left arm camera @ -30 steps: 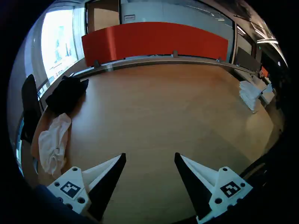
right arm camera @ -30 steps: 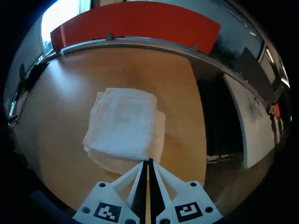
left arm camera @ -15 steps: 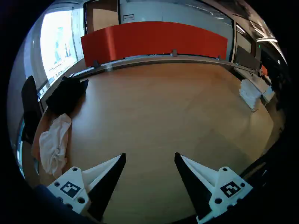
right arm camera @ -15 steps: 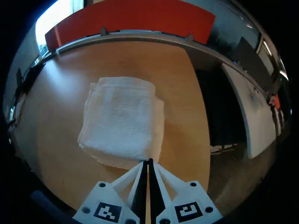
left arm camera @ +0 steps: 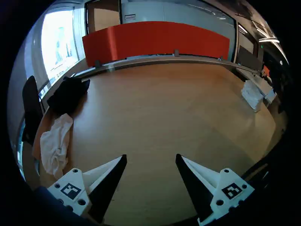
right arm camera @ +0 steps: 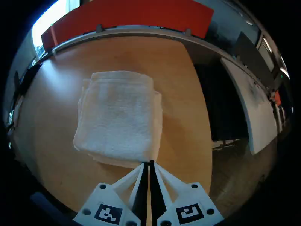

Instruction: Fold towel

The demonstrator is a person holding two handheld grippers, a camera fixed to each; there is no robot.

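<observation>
- Sitting dead ahead of the right gripper point(right arm camera: 149, 165): folded towel point(right arm camera: 118, 116), near edge right at the fingertips, long axis running near-to-far on the table point(right arm camera: 180, 75).
- Right fingers are pressing together, nothing visible between (looks empty).
- Left gripper point(left arm camera: 150, 156) is hanging wide apart; crumpled white cloth point(left arm camera: 54, 145) is lying to its left, probably the next pick.

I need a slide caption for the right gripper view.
Shut right claw at the near edge of folded white towels on a wooden table.
</observation>
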